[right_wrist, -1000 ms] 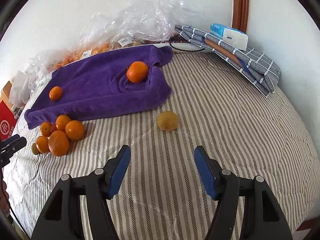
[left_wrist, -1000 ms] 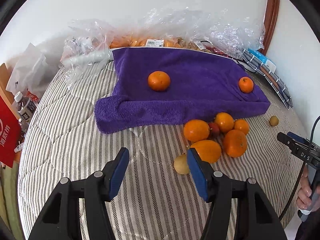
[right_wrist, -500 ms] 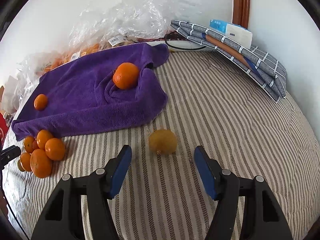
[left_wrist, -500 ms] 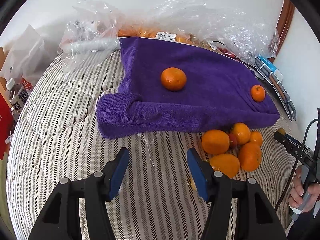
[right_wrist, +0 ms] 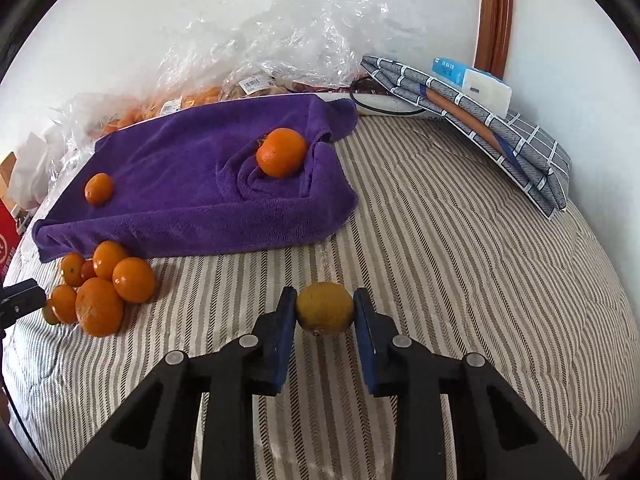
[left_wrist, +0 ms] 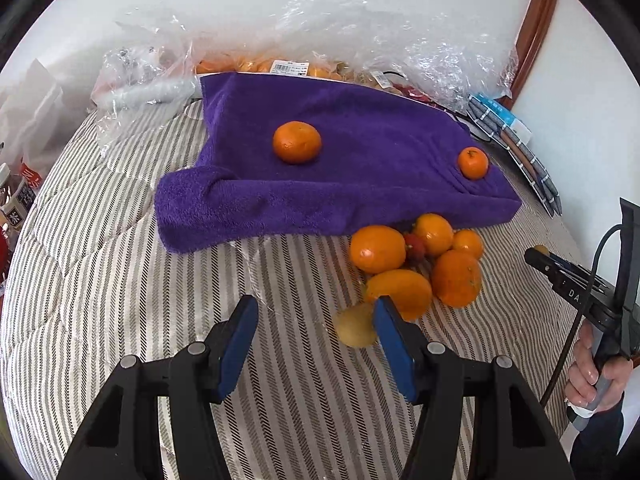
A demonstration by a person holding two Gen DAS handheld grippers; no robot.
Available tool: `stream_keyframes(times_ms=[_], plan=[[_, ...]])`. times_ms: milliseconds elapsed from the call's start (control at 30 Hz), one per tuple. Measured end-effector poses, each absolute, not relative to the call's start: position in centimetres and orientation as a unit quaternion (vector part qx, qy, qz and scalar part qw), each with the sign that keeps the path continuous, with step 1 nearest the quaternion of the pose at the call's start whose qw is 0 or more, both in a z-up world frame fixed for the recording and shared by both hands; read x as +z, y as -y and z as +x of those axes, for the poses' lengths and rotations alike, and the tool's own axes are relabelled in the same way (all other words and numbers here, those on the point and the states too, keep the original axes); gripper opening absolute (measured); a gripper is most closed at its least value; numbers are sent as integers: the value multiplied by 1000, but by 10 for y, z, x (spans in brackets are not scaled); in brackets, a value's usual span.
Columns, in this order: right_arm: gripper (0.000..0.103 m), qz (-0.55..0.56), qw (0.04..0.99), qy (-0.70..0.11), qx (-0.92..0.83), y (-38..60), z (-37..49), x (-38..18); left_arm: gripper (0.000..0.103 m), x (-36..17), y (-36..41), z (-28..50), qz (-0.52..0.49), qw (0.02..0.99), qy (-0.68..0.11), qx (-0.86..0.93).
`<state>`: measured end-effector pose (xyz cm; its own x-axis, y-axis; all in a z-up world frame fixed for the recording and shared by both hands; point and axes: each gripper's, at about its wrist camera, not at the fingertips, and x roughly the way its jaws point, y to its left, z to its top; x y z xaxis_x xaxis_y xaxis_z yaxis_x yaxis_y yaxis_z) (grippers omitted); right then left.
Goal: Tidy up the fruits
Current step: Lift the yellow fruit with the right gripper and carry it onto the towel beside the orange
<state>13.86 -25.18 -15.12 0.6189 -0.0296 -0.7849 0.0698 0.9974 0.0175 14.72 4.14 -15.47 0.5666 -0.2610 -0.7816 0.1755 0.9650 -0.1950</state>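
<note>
My right gripper [right_wrist: 325, 301] is shut on a small yellow fruit [right_wrist: 325, 309] that rests on the striped quilt [right_wrist: 440, 260]; both blue pads press its sides. To its left lies a pile of oranges [right_wrist: 100, 288] around a small red fruit. Two more oranges [right_wrist: 281, 153] [right_wrist: 99, 188] sit on the purple towel [right_wrist: 192, 200]. My left gripper [left_wrist: 316, 308] stands open over bare quilt, nothing between its fingers. A yellow-green fruit [left_wrist: 355, 326] lies just outside its right finger, at the near edge of the pile of oranges [left_wrist: 416, 268]. The right gripper [left_wrist: 538, 254] shows at the far right.
Crumpled clear plastic bags [left_wrist: 360, 40] with more oranges line the wall behind the towel. A folded grey checked cloth [right_wrist: 500, 140] with a blue-and-white box [right_wrist: 472, 80] lies at the back right. Bottles and a red box [left_wrist: 16, 200] stand off the left edge.
My right gripper came forward until the yellow fruit lay between its fingers, then shut on it. The left gripper stayed open while its view swung a little over the pile.
</note>
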Motion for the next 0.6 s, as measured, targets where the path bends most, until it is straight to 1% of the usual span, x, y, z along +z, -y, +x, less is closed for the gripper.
stream_keyframes(times_ms=[233,300,333,400,433,600], plan=[[28,12,897,-440,-20,243,122,-161,58,-164,-29,139,-37,882,-450,-134],[29,14,898,-439,-16,242,122,-161,53,-164,-25,139,-31,885,-445,-132],[29,13,896,-444,-16,242,123,-162,48,-164,-24,139,-29,886,-443,-135],[29,9,896,-443,-18,241,123,-162,36,-164,-22,138,-22,889,-436,-136],[29,9,896,-443,-18,241,123,-162,25,-165,-21,138,-20,889,-435,-142],[29,14,896,-443,-17,242,123,-162,25,-165,-24,136,-6,905,-409,-118]])
